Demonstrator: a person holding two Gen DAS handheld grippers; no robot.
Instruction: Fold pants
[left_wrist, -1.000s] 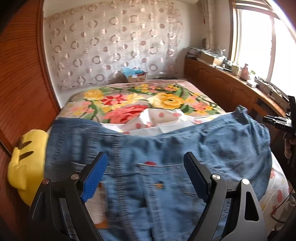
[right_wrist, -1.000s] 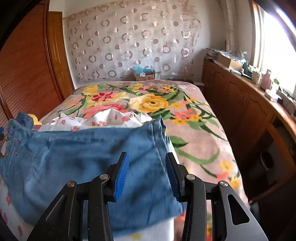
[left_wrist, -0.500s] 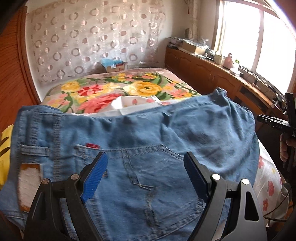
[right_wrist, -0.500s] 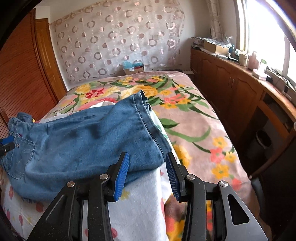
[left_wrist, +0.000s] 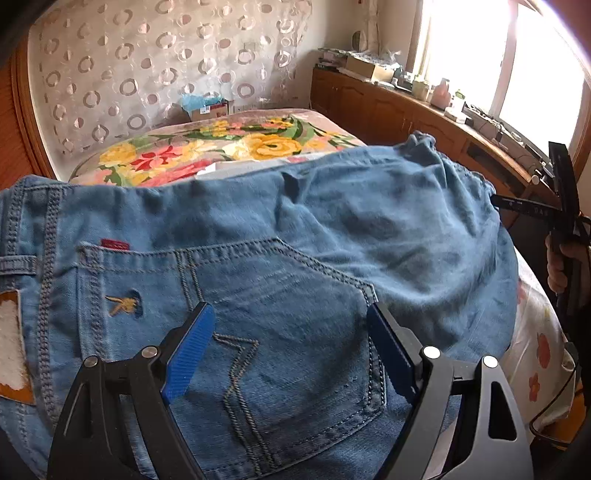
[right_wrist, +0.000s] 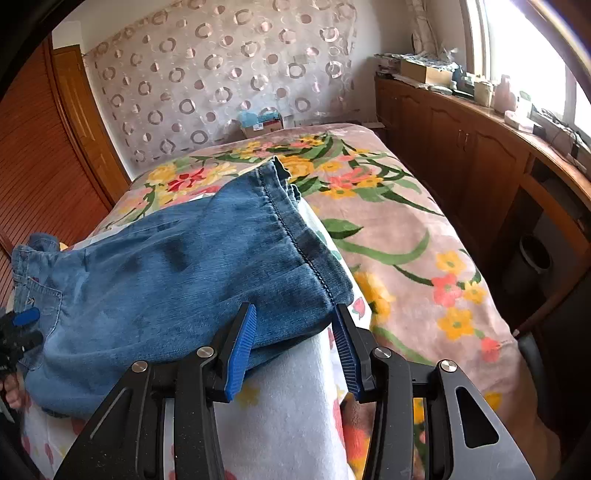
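Note:
Folded blue jeans (left_wrist: 332, 221) lie across the bed on a white flowered sheet (right_wrist: 288, 406). My left gripper (left_wrist: 290, 317) hovers open just above the waist end, with the stitched back pocket (left_wrist: 258, 295) showing between its blue pads. My right gripper (right_wrist: 295, 312) stands open at the other end. The corner of the leg hem (right_wrist: 314, 266) sits in the gap, and neither pad presses it. In the left wrist view the right gripper (left_wrist: 561, 206) shows at the right edge, held by a hand (left_wrist: 556, 266). The right wrist view catches the left gripper (right_wrist: 22, 321) at its left edge.
A floral blanket (right_wrist: 406, 240) covers the bed beyond the jeans. Wooden cabinets (right_wrist: 461, 155) with clutter on top run along the right under the window. A cardboard box (right_wrist: 258, 123) sits at the far end of the bed. Brown wooden panelling (right_wrist: 37, 166) is on the left. A dark bin (right_wrist: 535, 254) stands under the counter.
The left gripper has dropped closer to the jeans and slid along the waist, so the back pocket now fills its view. The right gripper has closed in on the hem corner. Both stay open.

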